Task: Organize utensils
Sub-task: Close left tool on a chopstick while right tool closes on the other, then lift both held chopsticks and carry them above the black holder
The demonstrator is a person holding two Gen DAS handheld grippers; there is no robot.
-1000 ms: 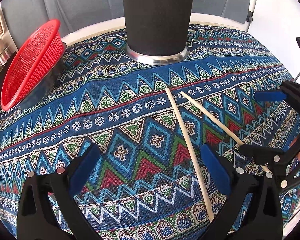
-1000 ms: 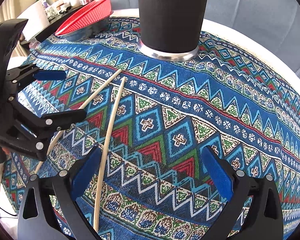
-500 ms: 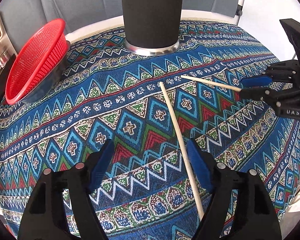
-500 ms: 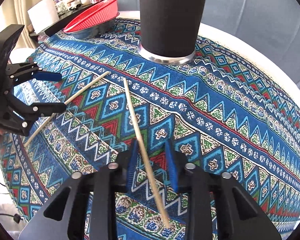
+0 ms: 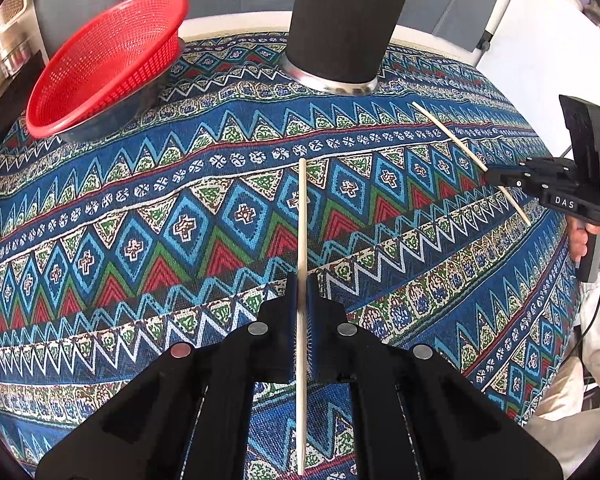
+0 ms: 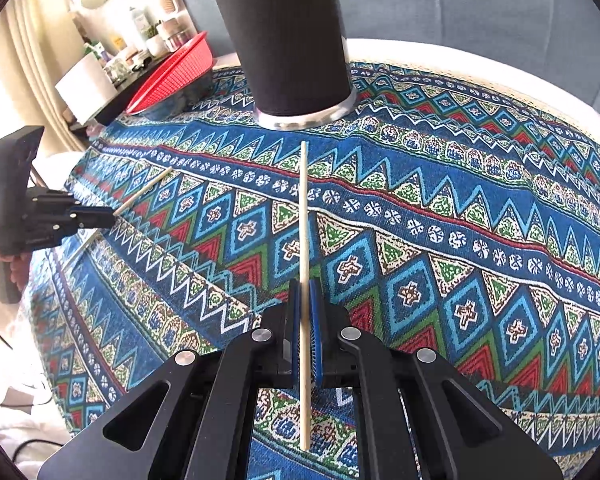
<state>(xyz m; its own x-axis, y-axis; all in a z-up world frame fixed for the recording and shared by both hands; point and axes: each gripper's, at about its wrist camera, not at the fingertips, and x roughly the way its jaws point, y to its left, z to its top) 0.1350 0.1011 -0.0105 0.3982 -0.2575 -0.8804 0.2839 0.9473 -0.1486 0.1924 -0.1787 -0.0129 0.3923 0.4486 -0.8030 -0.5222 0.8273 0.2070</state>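
Chopsticks are up off the round desk, one in each gripper. A patterned blue cloth covers the desk; grey upholstery stands behind it, and a shelf of jars shows in the right wrist view. On the cloth stand a black holder and a red basket. The left gripper has its fingers clamped on one chopstick; the right gripper pinches the other chopstick.
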